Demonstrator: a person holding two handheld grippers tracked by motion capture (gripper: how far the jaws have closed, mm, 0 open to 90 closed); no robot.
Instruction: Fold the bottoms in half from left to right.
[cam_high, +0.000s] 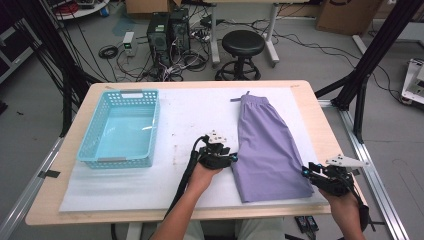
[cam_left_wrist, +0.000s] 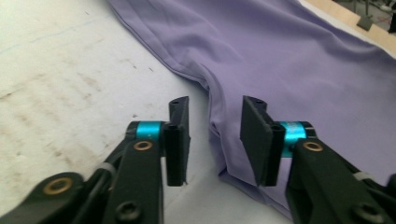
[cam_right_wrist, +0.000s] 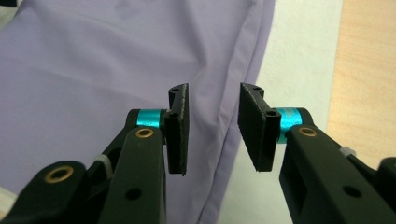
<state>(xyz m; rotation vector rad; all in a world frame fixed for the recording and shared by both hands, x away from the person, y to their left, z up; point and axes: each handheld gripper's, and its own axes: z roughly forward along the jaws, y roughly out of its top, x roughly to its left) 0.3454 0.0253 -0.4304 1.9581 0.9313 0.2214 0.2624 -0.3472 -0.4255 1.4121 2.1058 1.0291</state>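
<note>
A pair of purple shorts (cam_high: 267, 145) lies flat on the white mat (cam_high: 195, 115), waistband at the far end. My left gripper (cam_high: 234, 159) is at the garment's left hem corner. In the left gripper view its jaws (cam_left_wrist: 215, 140) stand apart with the folded edge of the shorts (cam_left_wrist: 289, 60) between them, and the pads are not pressing on it. My right gripper (cam_high: 305, 171) is at the near right corner. In the right gripper view it stands open (cam_right_wrist: 214, 133) over the right edge seam of the shorts (cam_right_wrist: 93, 65).
A light blue plastic basket (cam_high: 131, 92) stands on the left of the mat. Bare wooden tabletop (cam_high: 327, 135) shows right of the mat. Behind the table are a black stool (cam_high: 243, 44), computer towers and cables on the floor.
</note>
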